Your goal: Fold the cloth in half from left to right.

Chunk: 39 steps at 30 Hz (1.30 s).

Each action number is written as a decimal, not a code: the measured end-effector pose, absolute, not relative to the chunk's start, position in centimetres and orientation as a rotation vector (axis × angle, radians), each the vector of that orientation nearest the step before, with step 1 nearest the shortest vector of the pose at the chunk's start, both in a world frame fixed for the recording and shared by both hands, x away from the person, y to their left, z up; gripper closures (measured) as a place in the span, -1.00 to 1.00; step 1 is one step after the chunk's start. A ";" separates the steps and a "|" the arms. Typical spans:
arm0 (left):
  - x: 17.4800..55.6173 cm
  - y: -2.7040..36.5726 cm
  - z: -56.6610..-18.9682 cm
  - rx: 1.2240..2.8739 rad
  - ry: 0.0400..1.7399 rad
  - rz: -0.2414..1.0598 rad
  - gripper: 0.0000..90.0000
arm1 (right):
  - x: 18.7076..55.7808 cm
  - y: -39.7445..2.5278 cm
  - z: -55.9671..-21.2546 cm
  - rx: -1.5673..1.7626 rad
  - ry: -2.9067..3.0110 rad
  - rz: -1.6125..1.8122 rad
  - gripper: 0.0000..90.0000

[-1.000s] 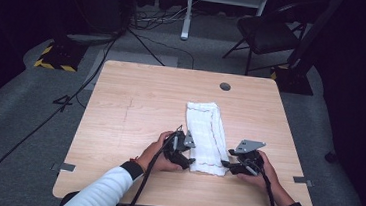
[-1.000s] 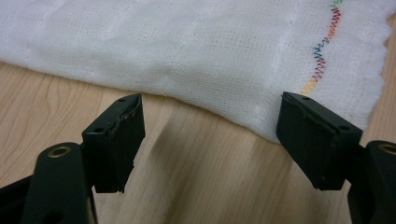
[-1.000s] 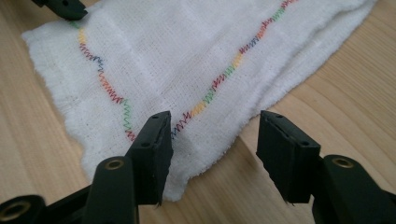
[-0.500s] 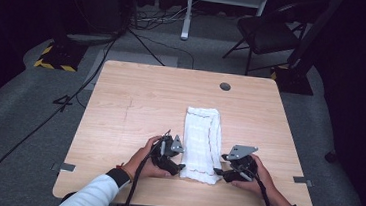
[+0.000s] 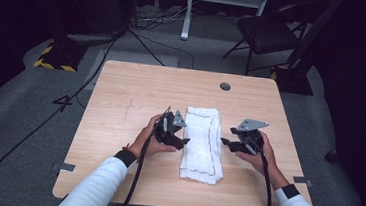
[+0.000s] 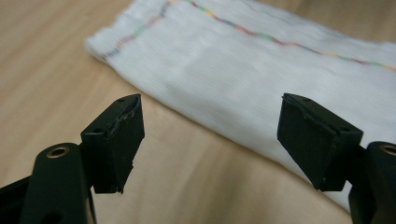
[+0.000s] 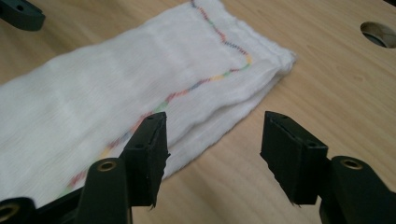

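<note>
Left claw (image 5: pixel 181 142): jaws wide apart, nothing held, just left of cloth.
Right claw (image 5: pixel 226 143): jaws wide apart, empty, just right of cloth.
Cloth: folded white towel w/ multicolour stitched line (image 5: pixel 201 144), flat betw. both claws on light wooden table (image 5: pixel 121 102).
Around: round hole in table (image 5: pixel 225 86) beyond right claw; black chair (image 5: pixel 267 35) on floor behind table.

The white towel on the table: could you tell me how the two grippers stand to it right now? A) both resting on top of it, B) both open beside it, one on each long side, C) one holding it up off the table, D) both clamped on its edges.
B: the folded towel lies flat on the table, with the left gripper and right gripper on either side of it, jaws apart and holding nothing.
</note>
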State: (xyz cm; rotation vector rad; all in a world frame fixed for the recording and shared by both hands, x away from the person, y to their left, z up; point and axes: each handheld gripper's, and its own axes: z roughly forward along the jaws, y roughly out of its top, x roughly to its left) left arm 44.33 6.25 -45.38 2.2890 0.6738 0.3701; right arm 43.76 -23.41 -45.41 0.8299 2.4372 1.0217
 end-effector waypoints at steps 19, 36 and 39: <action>53.7 4.3 -48.4 2.202 0.957 0.420 -0.46 | 53.0 -20.5 -46.4 0.962 2.382 0.965 0.09; 55.5 3.8 -49.8 2.202 1.010 0.330 -0.50 | 56.3 -19.9 -48.7 1.107 2.432 0.917 -0.03; 55.5 3.8 -49.8 2.208 0.994 0.325 -0.50 | 56.5 -20.4 -49.1 1.169 2.435 0.979 0.00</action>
